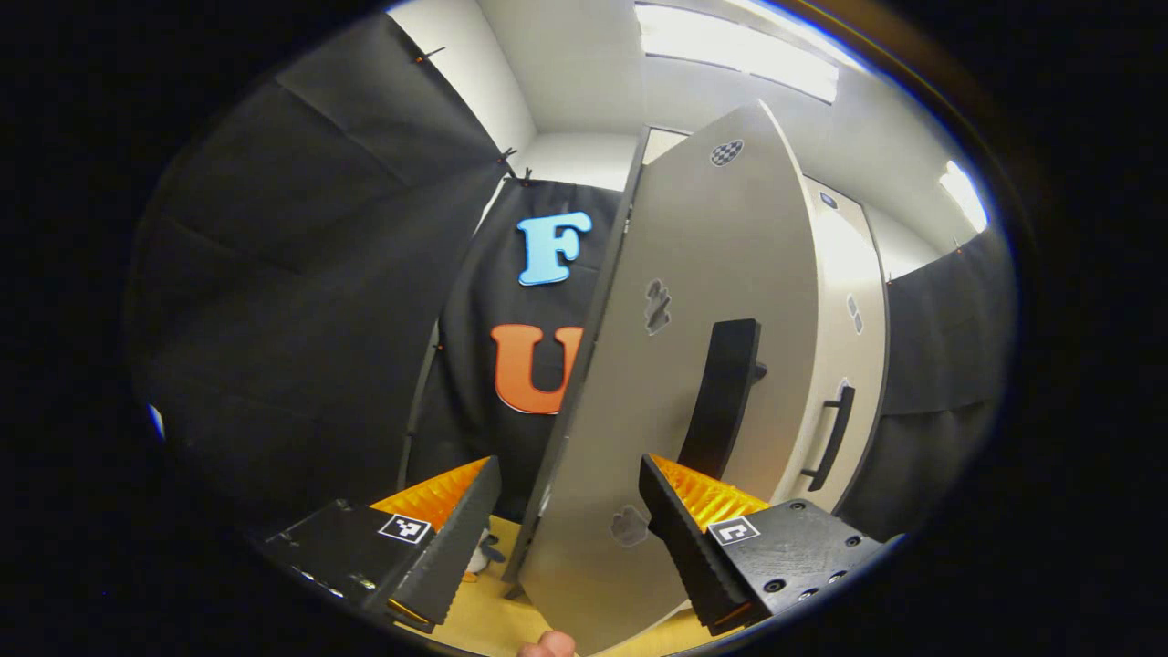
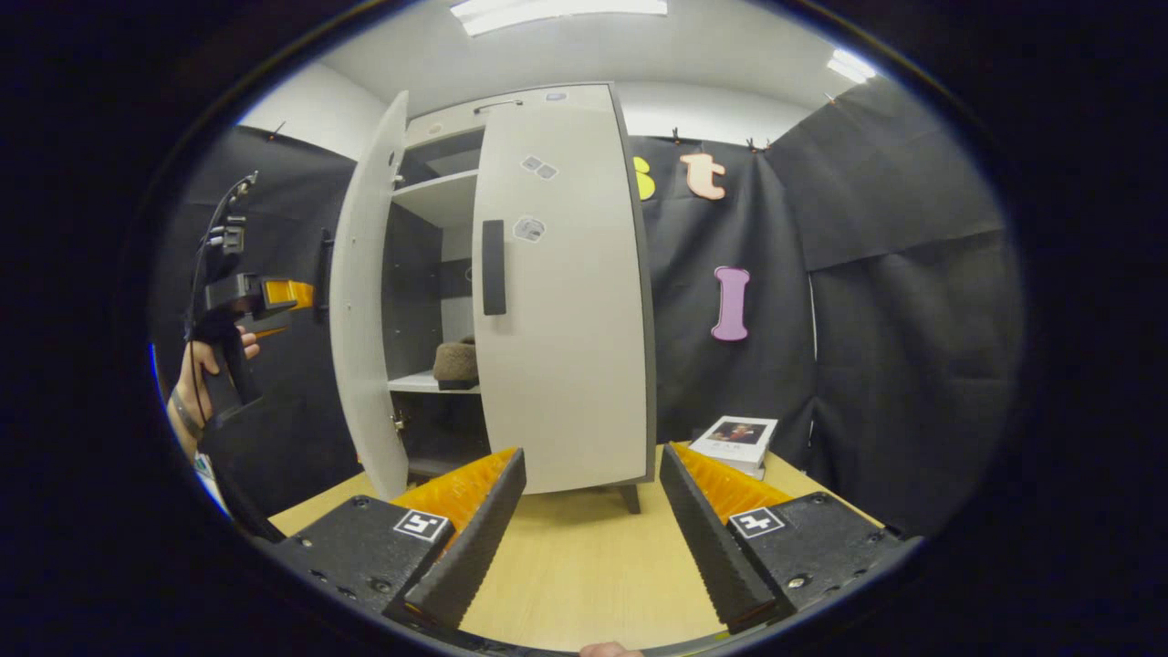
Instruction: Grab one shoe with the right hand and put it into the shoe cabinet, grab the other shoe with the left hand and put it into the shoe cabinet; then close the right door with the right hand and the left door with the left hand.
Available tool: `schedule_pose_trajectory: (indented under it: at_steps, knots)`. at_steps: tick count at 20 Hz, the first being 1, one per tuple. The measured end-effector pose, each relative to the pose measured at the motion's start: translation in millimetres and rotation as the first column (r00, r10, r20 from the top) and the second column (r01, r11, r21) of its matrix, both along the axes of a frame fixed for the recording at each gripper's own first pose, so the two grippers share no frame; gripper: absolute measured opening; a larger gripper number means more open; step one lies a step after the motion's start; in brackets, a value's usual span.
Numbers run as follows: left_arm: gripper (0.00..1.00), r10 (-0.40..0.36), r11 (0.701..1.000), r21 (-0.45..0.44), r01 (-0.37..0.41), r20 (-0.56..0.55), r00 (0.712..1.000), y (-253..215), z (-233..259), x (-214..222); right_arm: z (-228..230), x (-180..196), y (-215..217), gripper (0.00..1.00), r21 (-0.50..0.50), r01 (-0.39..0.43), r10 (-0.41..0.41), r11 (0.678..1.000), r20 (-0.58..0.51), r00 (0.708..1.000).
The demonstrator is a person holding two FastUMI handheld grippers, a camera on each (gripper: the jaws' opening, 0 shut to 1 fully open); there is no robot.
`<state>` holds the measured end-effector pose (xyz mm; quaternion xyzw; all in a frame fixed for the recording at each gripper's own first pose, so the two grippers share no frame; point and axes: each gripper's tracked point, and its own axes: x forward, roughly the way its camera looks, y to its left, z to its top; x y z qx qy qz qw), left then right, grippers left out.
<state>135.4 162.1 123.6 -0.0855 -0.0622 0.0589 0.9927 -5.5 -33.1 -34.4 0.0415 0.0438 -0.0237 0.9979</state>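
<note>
Standing ajar in front of the left gripper, the cabinet's left door is rising edge-on right between its spread fingers, and nothing is pinched; whether either finger is touching the panel is hard to say. A dark handle on that door is showing just above the right-hand finger. Beyond it the right door is lying flush, its own handle partly cut off by the nearer panel. Down between the fingers, behind the door's lower edge, something small and pale is peeking out on the table, too hidden to name.

From farther back, the right gripper is hovering over the table with fingers wide apart and nothing between them. Ahead of them the cabinet is standing with its right door shut and the left door swung out. Through the gap, one brownish shoe is sitting on a shelf, half covered by the closed door; a second shoe cannot be made out. Far off to the left of the fingers, a hand is holding the other gripper up beside the open door. A book is lying past the right-hand finger.
</note>
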Motion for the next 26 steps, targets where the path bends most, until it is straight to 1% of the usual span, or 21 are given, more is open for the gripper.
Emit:
schedule_pose_trajectory:
  at_steps: [1,3,4,5,8,9,10,11,12,14,15,17,19,20,22,25,26]
  knots:
    - [0.95,-0.014,1.000,-0.012,0.014,0.004,1.000,-8.4,0.2,3.6,0.3,-1.5,-1.8,0.96,-0.001,0.006,-0.006,1.000,0.000,1.000]
    - [0.95,-0.028,0.999,-0.017,0.028,0.005,1.000,-8.3,0.6,0.5,1.7,-4.7,-7.6,0.97,-0.004,0.027,-0.027,1.000,0.002,1.000]
    - [1.00,-0.037,0.999,-0.011,0.037,0.005,0.999,-7.9,1.2,-1.9,3.1,-6.7,-9.5,0.97,-0.005,0.037,-0.037,0.999,0.003,0.999]
    - [0.95,-0.039,0.999,0.005,0.039,0.007,0.999,-8.0,1.9,-4.6,2.6,-6.7,-11.7,0.97,-0.005,0.046,-0.046,0.999,0.003,0.999]
    - [0.95,-0.008,0.994,0.105,0.007,0.007,1.000,-18.1,-3.9,-20.9,1.6,-5.6,-13.7,0.97,0.012,0.057,-0.057,0.998,-0.003,0.998]
    - [0.95,-0.008,0.993,0.117,0.008,0.000,1.000,-22.1,-8.8,-27.0,0.7,-6.0,-14.2,0.97,0.020,0.066,-0.065,0.998,-0.008,0.998]
    - [0.95,-0.022,0.992,0.123,0.023,-0.009,1.000,-29.4,-16.2,-32.6,0.5,-6.3,-14.3,0.94,0.030,0.070,-0.069,0.997,-0.011,0.998]
    - [0.95,-0.036,0.991,0.131,0.038,-0.015,0.999,-39.9,-25.2,-41.0,1.6,-5.8,-13.2,0.94,0.037,0.073,-0.072,0.997,-0.015,0.997]
    - [0.95,-0.042,0.988,0.146,0.044,-0.015,0.999,-48.7,-32.7,-51.4,1.1,-4.3,-11.6,0.97,0.042,0.073,-0.072,0.996,-0.019,0.997]
    - [0.95,-0.050,0.982,0.183,0.053,-0.017,0.999,-65.5,-44.4,-63.6,1.9,-1.5,-9.6,0.97,0.041,0.076,-0.075,0.996,-0.024,0.997]
    - [0.95,-0.072,0.979,0.190,0.075,-0.023,0.997,-76.9,-50.5,-69.3,2.5,0.2,-8.9,0.97,0.039,0.078,-0.077,0.996,-0.026,0.997]
    - [0.94,-0.143,0.973,0.177,0.150,-0.053,0.988,-107.8,-65.4,-80.2,8.4,2.8,-5.8,0.97,0.051,0.075,-0.075,0.996,-0.008,0.997]
    - [0.95,-0.180,0.967,0.167,0.192,-0.084,0.980,-123.9,-76.7,-91.8,9.8,2.9,-0.5,0.97,0.067,0.062,-0.062,0.996,0.004,0.998]
    - [0.95,-0.188,0.965,0.167,0.201,-0.093,0.978,-127.7,-80.3,-97.5,10.0,3.5,-0.3,0.97,0.067,0.062,-0.062,0.996,0.005,0.998]
    - [0.95,-0.177,0.968,0.158,0.193,-0.108,0.978,-129.6,-88.4,-105.3,9.6,1.1,-0.7,0.96,0.059,0.065,-0.066,0.996,0.005,0.998]
    - [0.95,-0.171,0.978,0.103,0.183,-0.122,0.978,-134.2,-102.3,-115.1,4.4,-1.5,0.0,0.97,0.050,0.057,-0.057,0.997,-0.013,0.998]
    - [0.95,-0.169,0.979,0.089,0.181,-0.128,0.977,-135.0,-108.2,-117.6,4.3,-1.4,0.7,0.94,0.047,0.056,-0.055,0.997,-0.013,0.998]
